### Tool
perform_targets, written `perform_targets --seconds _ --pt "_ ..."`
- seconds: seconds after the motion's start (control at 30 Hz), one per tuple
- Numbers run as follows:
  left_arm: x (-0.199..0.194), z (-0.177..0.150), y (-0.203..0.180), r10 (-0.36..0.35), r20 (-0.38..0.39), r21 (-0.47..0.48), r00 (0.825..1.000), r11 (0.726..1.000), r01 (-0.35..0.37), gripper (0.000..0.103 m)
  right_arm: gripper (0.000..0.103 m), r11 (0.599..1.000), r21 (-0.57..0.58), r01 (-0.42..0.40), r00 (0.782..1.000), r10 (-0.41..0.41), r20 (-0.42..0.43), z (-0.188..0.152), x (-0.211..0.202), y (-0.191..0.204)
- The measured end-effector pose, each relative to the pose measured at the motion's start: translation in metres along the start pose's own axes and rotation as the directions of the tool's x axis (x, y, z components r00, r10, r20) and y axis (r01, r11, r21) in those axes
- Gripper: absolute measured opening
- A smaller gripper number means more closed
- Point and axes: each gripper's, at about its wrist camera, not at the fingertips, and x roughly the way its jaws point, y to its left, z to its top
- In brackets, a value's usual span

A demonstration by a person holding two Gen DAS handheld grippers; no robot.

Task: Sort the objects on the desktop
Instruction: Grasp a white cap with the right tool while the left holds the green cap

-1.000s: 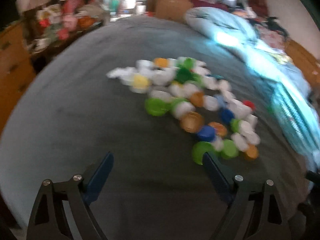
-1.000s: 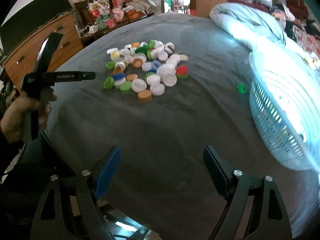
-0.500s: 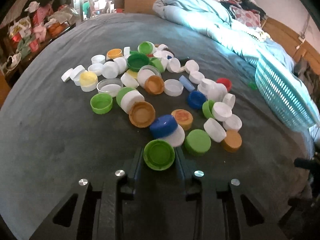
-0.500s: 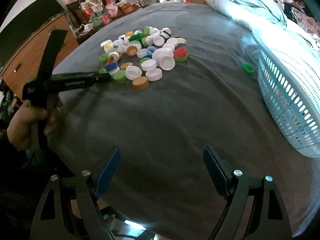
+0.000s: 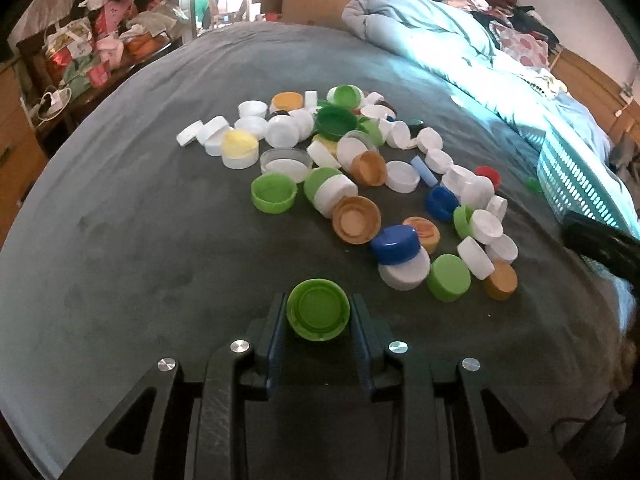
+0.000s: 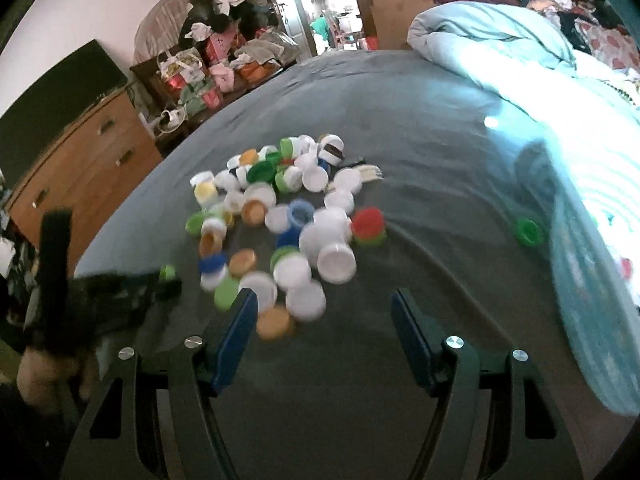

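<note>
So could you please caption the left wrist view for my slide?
Left gripper shut on a green cap, beside mixed bottle caps on a grey bedspread.

Green bottle cap (image 5: pixel 318 309) — hollow side up, pinched between the tongs, just clear of the mixed-colour cap pile (image 5: pixel 360 176).

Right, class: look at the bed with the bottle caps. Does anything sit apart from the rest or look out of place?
Yes. One green cap lies alone on the grey bedspread beside the blue basket, well away from the pile of caps. Another green cap sits clamped in the left gripper, clear of the pile.
</note>
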Motion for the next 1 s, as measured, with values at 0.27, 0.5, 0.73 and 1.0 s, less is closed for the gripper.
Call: perform_targets --seconds 0.27,0.5,0.73,1.0 --pt "0.005 -0.001 -0.002 0.0 -0.004 0.02 1.0 1.0 0.0 0.032 0.051 0.999 0.025 0.03 0.999 -0.028 -0.045 0.009 0.044 -0.013" --pt "0.008 0.0 -0.005 0.01 0.001 0.033 1.0 0.999 -0.01 0.032 0.027 0.999 -0.003 0.037 0.996 -0.037 -0.077 0.005 0.057 -0.013" --pt "-0.001 0.004 0.006 0.027 0.004 -0.015 1.0 1.0 -0.027 0.032 0.026 1.0 -0.017 0.006 1.0 -0.006 -0.025 0.005 0.013 0.007" --pt "-0.053 0.027 0.025 0.082 0.099 -0.082 0.992 0.994 -0.074 0.032 0.026 0.987 -0.154 -0.042 0.992 0.06 0.113 0.035 -0.057 0.061"
